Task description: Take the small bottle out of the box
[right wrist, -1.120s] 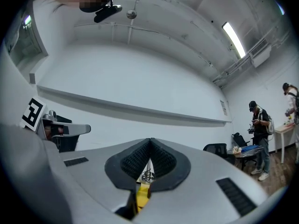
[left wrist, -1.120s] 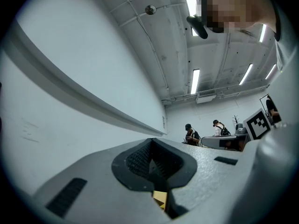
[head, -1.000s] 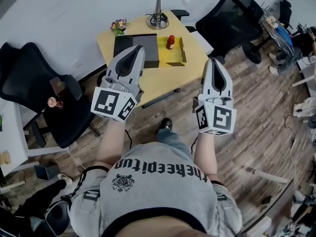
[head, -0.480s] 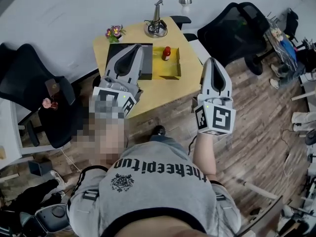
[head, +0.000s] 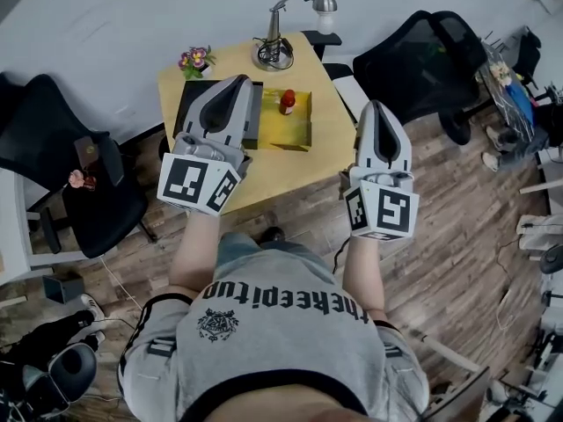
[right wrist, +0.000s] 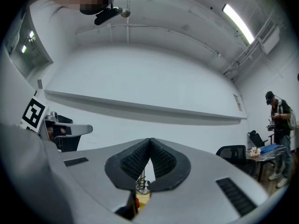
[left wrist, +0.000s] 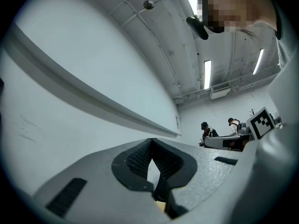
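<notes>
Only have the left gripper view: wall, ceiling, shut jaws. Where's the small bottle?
Observer: Head view shows the small red bottle standing in the open yellow cardboard box on the square yellow table.
Operator: Right gripper holding anything?
Observer: No. The right gripper is shut with nothing between its jaws. In the head view it is right of the table, apart from the box.
Operator: Anything beside the box?
Observer: A flat black box lies against its left side. The left gripper hides part of it in the head view.
</notes>
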The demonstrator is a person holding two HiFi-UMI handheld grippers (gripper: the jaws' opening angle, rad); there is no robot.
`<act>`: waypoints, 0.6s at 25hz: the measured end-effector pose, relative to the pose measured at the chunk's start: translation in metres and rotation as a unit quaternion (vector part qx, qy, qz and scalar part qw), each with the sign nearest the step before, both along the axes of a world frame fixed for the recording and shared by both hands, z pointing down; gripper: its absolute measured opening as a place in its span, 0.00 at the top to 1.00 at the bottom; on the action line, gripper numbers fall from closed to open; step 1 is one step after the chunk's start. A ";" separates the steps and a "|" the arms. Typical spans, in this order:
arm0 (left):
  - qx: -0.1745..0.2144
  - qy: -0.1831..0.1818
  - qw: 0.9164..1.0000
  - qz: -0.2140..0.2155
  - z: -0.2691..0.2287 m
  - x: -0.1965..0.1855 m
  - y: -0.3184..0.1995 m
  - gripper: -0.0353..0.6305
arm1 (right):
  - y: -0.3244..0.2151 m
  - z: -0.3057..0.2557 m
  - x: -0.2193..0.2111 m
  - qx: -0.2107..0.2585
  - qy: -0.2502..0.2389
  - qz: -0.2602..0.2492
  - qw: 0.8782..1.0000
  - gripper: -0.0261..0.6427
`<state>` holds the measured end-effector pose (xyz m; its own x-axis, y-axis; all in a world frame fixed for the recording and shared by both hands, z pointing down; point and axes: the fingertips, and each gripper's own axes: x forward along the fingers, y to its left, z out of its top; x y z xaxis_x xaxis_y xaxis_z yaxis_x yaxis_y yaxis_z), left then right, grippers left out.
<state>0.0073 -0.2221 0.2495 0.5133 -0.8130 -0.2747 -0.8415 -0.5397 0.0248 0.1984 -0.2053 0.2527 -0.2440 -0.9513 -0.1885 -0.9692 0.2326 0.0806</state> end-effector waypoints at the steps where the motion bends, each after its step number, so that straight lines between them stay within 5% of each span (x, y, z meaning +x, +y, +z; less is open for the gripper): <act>1: -0.001 0.000 1.000 -0.003 0.002 0.002 -0.001 0.94 | -0.002 0.002 0.002 -0.001 -0.001 -0.003 1.000 0.96; 15: -0.015 -0.006 1.000 -0.017 0.014 0.006 -0.017 0.94 | -0.025 0.019 0.003 -0.017 -0.009 -0.024 1.000 0.96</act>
<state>0.0138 -0.2395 0.2637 0.4888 -0.8373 -0.2449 -0.8594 -0.5105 0.0302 0.2018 -0.2300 0.2721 -0.2872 -0.9441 -0.1615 -0.9578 0.2821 0.0543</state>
